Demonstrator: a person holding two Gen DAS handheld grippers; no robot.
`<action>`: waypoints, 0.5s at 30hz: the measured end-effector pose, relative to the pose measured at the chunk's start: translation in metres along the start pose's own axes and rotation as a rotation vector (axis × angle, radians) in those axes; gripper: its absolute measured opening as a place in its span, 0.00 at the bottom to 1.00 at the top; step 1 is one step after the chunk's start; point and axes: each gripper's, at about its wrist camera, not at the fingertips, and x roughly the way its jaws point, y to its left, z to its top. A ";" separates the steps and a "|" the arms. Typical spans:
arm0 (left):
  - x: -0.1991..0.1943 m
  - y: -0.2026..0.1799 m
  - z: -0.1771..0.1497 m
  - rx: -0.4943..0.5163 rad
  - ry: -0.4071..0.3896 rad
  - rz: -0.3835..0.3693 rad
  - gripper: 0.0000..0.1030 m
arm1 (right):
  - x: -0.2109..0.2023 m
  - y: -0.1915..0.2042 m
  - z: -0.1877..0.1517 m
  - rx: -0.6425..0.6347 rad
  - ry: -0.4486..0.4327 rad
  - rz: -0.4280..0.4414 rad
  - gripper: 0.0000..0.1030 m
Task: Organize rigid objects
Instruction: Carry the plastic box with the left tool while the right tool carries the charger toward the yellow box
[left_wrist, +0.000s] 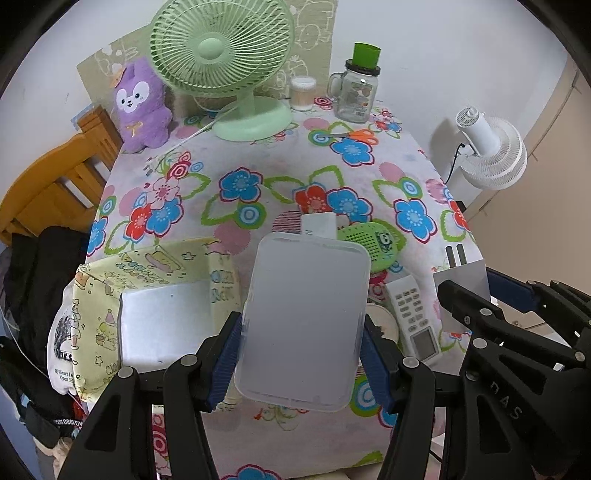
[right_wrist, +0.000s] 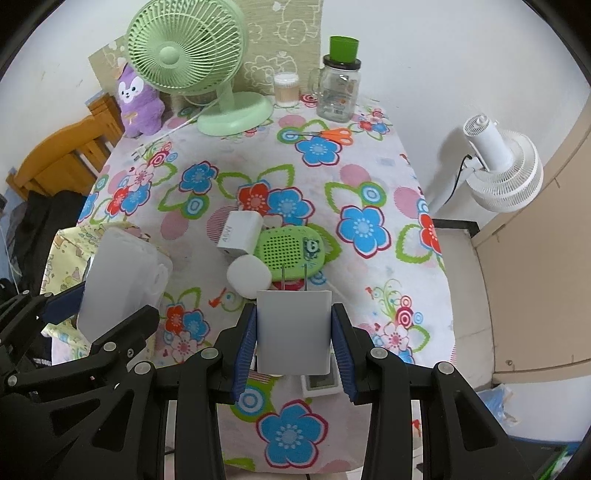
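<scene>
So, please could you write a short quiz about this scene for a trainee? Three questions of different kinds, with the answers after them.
1. True or false: the right gripper is shut on a white plug adapter whose two prongs point away from the camera.
2. What does the left gripper hold? A) the remote control B) a frosted plastic case C) the orange scissors
3. Fill in: the green cup stands upside down on the lid of the glass ____.

Key: 1 true; 2 B; 3 jar.
</scene>
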 end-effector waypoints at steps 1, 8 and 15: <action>0.000 0.004 0.000 0.001 0.001 -0.001 0.61 | 0.000 0.003 0.001 -0.003 0.001 0.000 0.41; 0.003 0.029 0.003 0.008 0.010 -0.002 0.61 | 0.004 0.030 0.006 -0.007 0.010 -0.007 0.41; 0.006 0.052 0.005 0.015 0.012 -0.014 0.61 | 0.007 0.052 0.011 -0.005 0.012 -0.021 0.41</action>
